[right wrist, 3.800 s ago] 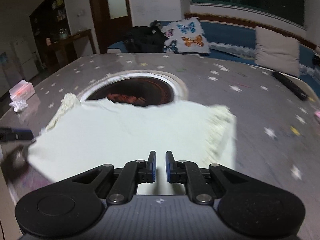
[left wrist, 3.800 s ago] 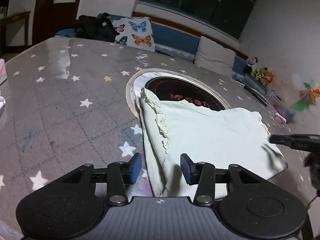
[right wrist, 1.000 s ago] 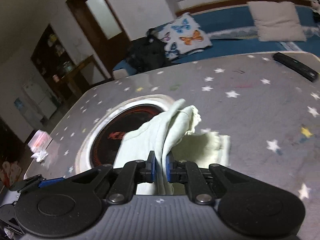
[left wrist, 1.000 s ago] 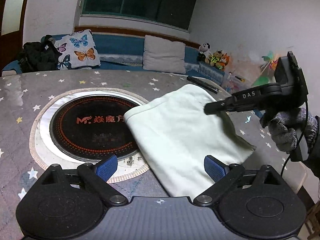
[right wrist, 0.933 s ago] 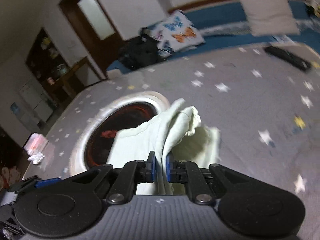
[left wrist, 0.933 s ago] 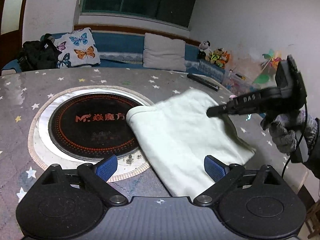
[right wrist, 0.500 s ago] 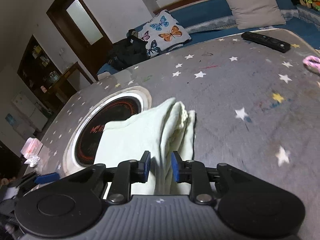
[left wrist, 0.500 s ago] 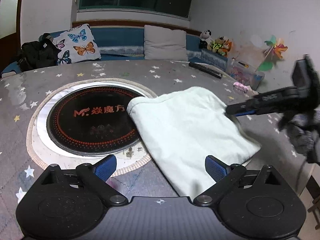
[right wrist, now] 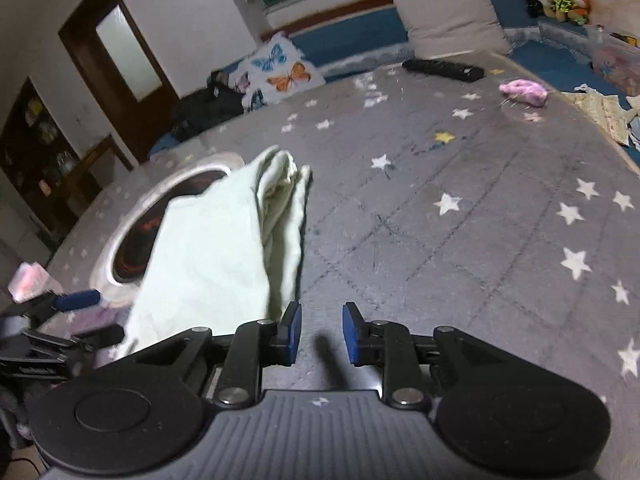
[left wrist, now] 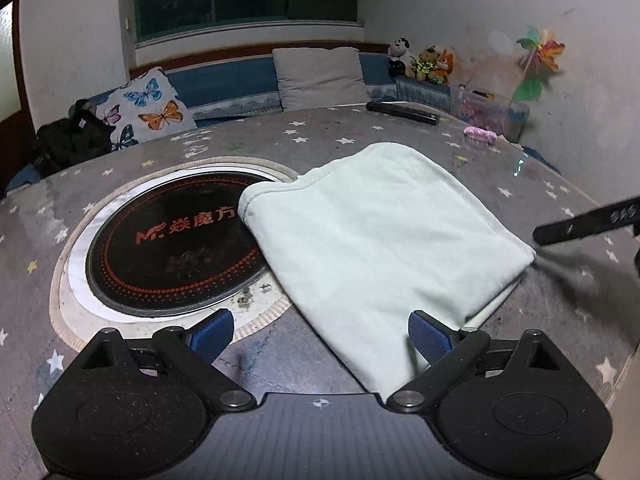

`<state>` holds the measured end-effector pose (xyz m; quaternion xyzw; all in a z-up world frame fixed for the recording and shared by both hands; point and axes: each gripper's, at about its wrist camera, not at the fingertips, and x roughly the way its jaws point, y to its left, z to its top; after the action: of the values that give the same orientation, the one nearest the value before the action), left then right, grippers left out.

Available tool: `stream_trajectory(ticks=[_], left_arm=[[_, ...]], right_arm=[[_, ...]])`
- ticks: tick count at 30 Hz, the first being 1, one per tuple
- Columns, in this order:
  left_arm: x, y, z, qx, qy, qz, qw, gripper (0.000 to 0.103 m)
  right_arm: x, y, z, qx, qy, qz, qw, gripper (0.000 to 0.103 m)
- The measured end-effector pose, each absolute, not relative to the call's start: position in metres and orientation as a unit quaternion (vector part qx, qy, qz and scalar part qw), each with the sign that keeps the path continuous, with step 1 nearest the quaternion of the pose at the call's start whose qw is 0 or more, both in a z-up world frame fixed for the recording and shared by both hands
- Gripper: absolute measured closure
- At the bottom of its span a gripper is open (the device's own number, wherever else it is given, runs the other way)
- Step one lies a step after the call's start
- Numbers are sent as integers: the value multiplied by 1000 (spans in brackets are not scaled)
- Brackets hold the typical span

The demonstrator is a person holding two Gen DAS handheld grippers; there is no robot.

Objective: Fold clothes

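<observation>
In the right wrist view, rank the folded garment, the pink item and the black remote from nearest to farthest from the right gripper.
From the right gripper:
1. Folded garment, just ahead and to the left, its near edge beside the left finger.
2. Pink item, far ahead on the right of the table.
3. Black remote, farthest, near the table's far edge, slightly right of centre.

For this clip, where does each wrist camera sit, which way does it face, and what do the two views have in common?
Left wrist view: sits behind the left tool, facing the folded pale-green garment and cooktop; its open fingers show, and the right tool's tip enters at right.
Right wrist view: sits behind the right tool, facing along the garment's layered edge toward the remote; its open fingers show, the left tool at left.
Shared: garment, cooktop, remote, star-patterned table.
</observation>
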<state>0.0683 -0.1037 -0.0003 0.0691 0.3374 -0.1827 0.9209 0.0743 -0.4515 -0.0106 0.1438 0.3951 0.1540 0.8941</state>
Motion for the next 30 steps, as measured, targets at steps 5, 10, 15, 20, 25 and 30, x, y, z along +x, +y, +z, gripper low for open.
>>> stream_trajectory(ticks=[5, 10, 15, 20, 25, 30], left_arm=[[59, -109, 0, 80, 330, -207, 918, 37], [56, -114, -5, 87, 333, -230, 911, 74], [58, -113, -9, 86, 339, -232, 908, 101], [56, -105, -9, 93, 342, -235, 905, 101], [56, -103, 3, 81, 332, -240, 909, 91], [64, -120, 13, 78, 311, -253, 913, 60]], right_arm=[[65, -442, -8, 147, 379, 184, 895, 81], [65, -434, -20, 162, 381, 188, 891, 95], [60, -435, -21, 170, 375, 180, 893, 98], [54, -436, -19, 158, 378, 168, 897, 97], [52, -431, -3, 115, 358, 156, 913, 89], [75, -402, 23, 59, 328, 196, 922, 89]])
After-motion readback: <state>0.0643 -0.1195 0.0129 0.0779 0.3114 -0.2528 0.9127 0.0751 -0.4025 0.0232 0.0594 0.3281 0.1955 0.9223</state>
